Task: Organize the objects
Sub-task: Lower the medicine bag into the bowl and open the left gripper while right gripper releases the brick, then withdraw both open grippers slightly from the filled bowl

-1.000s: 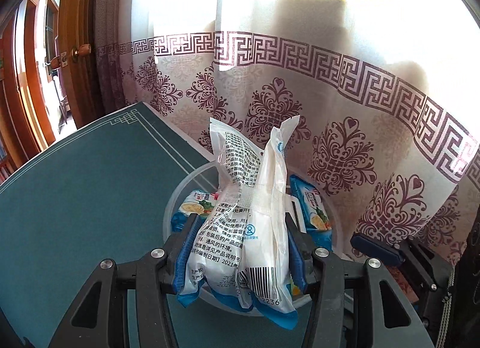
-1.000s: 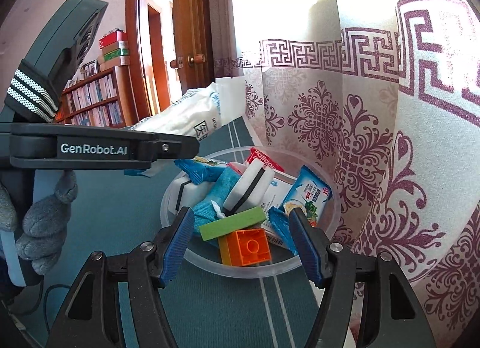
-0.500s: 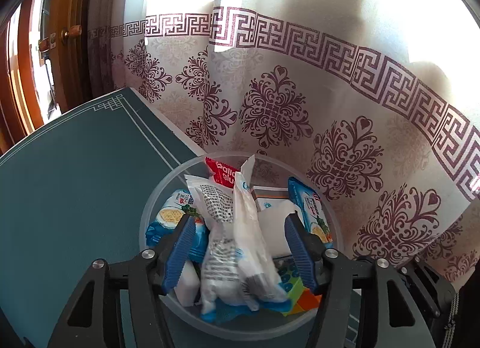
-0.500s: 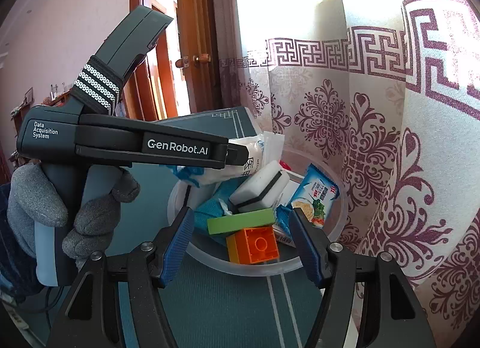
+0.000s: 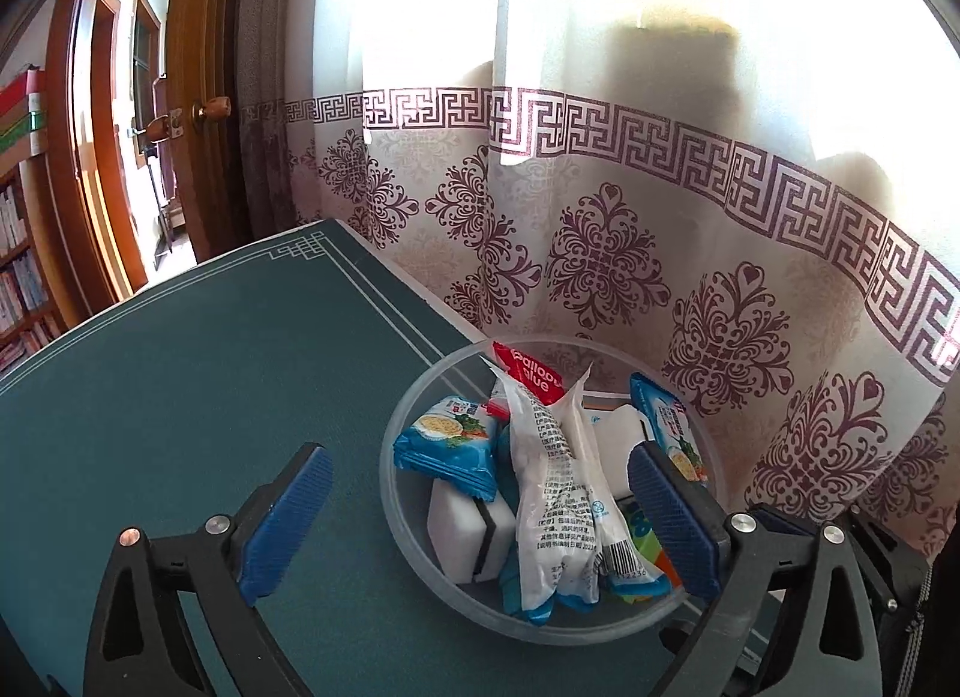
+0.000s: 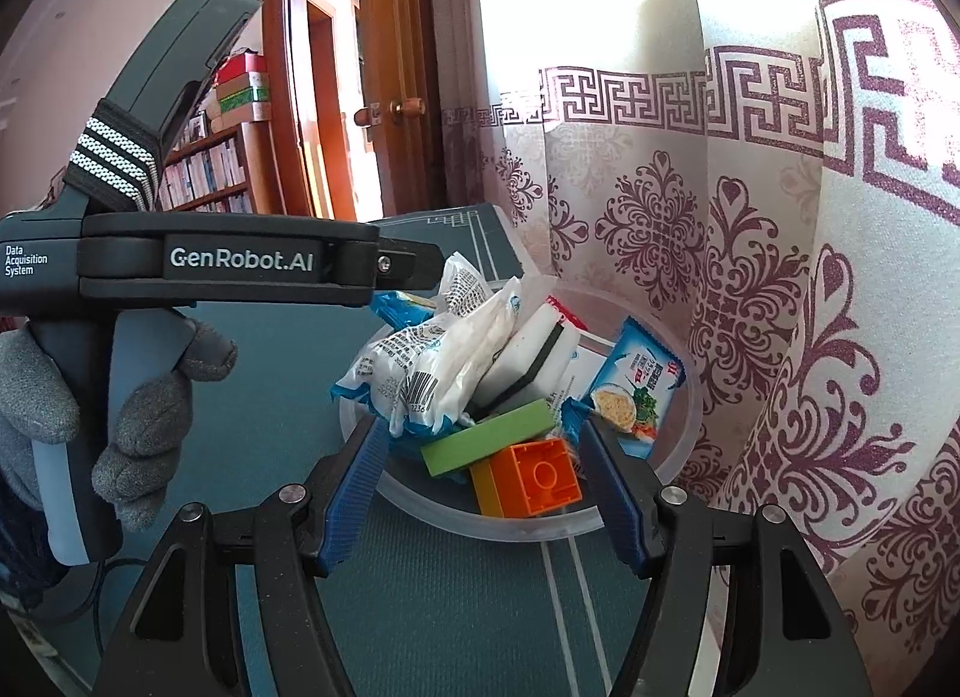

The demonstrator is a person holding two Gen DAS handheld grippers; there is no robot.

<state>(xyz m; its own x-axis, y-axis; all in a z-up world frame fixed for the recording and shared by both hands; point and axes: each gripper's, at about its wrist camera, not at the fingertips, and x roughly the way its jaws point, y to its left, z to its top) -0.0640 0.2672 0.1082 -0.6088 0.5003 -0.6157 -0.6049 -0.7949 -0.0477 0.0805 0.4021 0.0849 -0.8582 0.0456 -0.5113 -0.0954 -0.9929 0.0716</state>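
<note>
A clear round bowl (image 5: pixel 408 523) stands on the teal table by the curtain. The white printed packet (image 5: pixel 558 493) lies loose in it on top of blue snack packs (image 5: pixel 450 445), a white sponge (image 5: pixel 462 535) and a red glue pack (image 5: pixel 534 376). My left gripper (image 5: pixel 478 457) hovers over the bowl's near side, jaws opening wide, pads clear of the packet. My right gripper (image 6: pixel 480 433) sits at the bowl's (image 6: pixel 678 445) near rim, jaws opening. A green brick (image 6: pixel 486 445) and an orange brick (image 6: pixel 534 475) lie beyond its pads, untouched. The packet (image 6: pixel 432 361) rests on the pile.
A patterned curtain (image 5: pixel 660 253) hangs right behind the bowl. The teal table mat (image 5: pixel 180 397) stretches to the left. A gloved hand (image 6: pixel 138 415) holds the left gripper's handle. A wooden door (image 6: pixel 396 66) and bookshelves (image 6: pixel 204 175) stand beyond the table.
The left gripper let go of the white packet, which dropped into the bowl, and its jaws spread wide as it drew back. The right jaws widened slightly.
</note>
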